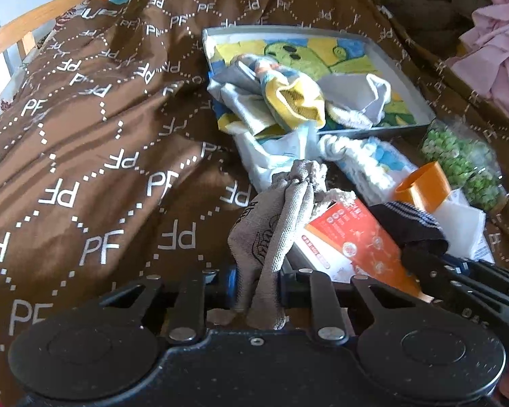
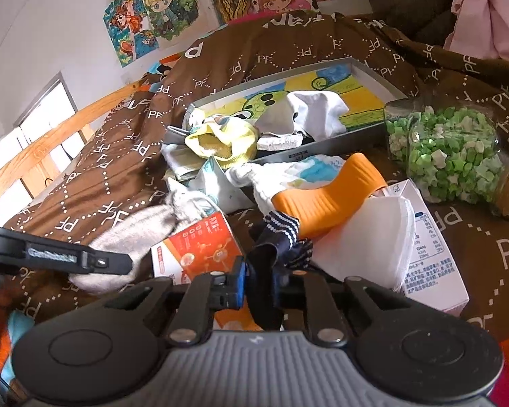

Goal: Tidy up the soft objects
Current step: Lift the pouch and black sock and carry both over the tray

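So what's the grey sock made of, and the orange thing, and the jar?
Grey sock: knitted fabric, matte; a fine mesh weave shows, and it droops in folds.
Orange thing: probably plastic or rubber; smooth, ribbed, slightly shiny.
Jar: looks like clear glass, since the green and white bits show through; its stopper looks like cork.

Daylit, soft-focus fisheye pictures with strong bending at the edges.

Daylight is admitted from a window (image 2: 40,129) at the left of the right wrist view, where the panes are blown out to white. The brown quilt (image 1: 85,135) is lit unevenly, with soft shadows in its folds. Straight lines, such as the bed rail (image 2: 51,135), are curved toward the edges, and the corners are darkened. Slight blur and a hazy cast are seen throughout; print on the quilt is smeared near the rims.
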### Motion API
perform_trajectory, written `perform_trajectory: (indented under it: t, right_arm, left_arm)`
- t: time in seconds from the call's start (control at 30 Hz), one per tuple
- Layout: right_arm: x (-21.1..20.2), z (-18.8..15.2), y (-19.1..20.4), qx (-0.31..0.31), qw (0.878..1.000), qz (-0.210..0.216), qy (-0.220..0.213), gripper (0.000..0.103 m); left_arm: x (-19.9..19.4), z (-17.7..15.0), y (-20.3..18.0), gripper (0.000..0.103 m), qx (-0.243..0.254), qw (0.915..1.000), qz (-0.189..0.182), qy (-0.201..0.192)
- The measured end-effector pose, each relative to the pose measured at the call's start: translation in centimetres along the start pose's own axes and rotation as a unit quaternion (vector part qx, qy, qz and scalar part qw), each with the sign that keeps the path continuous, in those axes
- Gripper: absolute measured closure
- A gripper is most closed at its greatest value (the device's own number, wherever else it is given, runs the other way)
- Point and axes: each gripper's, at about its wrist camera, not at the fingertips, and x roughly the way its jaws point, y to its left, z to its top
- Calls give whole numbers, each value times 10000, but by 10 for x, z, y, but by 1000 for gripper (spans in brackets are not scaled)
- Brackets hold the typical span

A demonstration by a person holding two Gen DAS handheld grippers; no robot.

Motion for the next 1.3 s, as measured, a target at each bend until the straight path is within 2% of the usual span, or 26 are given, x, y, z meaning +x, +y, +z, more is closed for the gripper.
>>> perform_trajectory:
  t: [0.23,0.53,0.8,1.3]
  right_arm:
    - [-5,0,4,-173,9997,-145,-78,95]
    - [-31,9,17,-438,9967,-112,-672,97]
    - [-34,13,23,-615,9946,-147,-821,97]
    - [-54,22,26,-578,9902,-24,-1272,97]
  left_arm:
    - [-19,2,-1,80,-61,9991,-354,-221]
    - [-25,7,-3,80,-202,9963,-742,-389]
    - [-28,9,-2,80,-245,9953,-803,-484]
    - [-38,14,0,80,-318,9930,-850,-752]
